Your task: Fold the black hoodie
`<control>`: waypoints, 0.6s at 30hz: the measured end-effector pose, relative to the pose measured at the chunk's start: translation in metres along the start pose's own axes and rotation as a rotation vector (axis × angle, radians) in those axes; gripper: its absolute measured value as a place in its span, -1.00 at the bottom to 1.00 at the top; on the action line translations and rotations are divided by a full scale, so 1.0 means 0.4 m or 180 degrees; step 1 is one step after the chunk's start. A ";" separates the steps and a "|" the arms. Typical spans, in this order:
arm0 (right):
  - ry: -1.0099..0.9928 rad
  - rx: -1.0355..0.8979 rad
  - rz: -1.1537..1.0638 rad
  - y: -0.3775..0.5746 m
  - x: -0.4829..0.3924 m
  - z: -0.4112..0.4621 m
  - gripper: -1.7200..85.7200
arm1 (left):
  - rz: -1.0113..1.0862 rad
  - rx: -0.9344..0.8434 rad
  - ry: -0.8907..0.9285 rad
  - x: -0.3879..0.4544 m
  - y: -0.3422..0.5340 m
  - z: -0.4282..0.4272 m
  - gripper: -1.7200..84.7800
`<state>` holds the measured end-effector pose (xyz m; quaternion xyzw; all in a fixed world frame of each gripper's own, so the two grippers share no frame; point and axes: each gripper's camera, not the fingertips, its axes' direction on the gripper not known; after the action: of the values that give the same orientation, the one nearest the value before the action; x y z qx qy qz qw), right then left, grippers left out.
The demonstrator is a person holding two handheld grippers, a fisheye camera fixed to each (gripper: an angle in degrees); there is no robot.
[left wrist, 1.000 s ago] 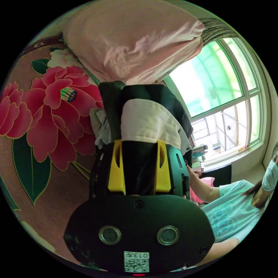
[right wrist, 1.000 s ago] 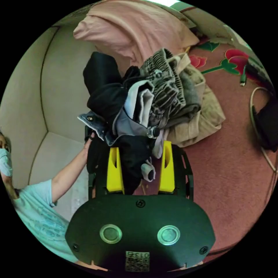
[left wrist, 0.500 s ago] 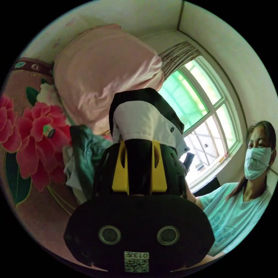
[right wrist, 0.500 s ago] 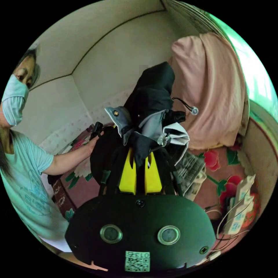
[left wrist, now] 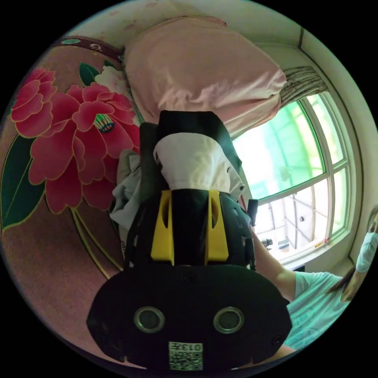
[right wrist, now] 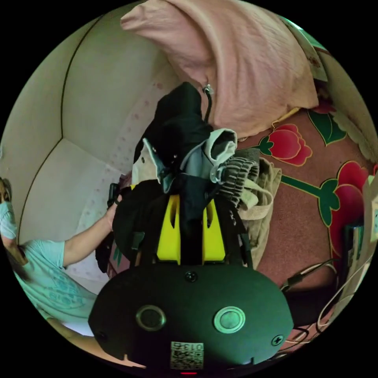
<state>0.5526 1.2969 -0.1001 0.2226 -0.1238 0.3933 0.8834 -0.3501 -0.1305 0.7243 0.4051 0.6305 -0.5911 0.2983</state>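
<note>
Hoodie [right wrist: 185, 130] bunched, seemingly pinched by both tongs [right wrist: 191, 226] [left wrist: 190, 226].

I can't make out any readable text: my tags [left wrist: 186, 355] carry only code patterns, and the shirt print [right wrist: 55, 293] is too blurred.

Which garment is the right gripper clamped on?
The black hoodie with the pale lining and drawcord, pinched by the right gripper; the ribbed grey garment and beige one lie beside, ungripped.

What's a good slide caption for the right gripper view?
Right gripper shut on the black hoodie, lifted before a pink pillow and floral bedspread.
</note>
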 end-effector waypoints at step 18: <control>0.2845 -0.0239 -0.1859 0.093 -0.750 0.309 -0.96 | 0.3255 -0.0500 -0.2628 0.578 0.509 0.080 -0.76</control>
<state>0.3213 1.0665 -0.0997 0.0268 0.3176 0.1829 0.9300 -0.2917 -0.1309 0.4199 0.3705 0.2338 -0.4341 0.7872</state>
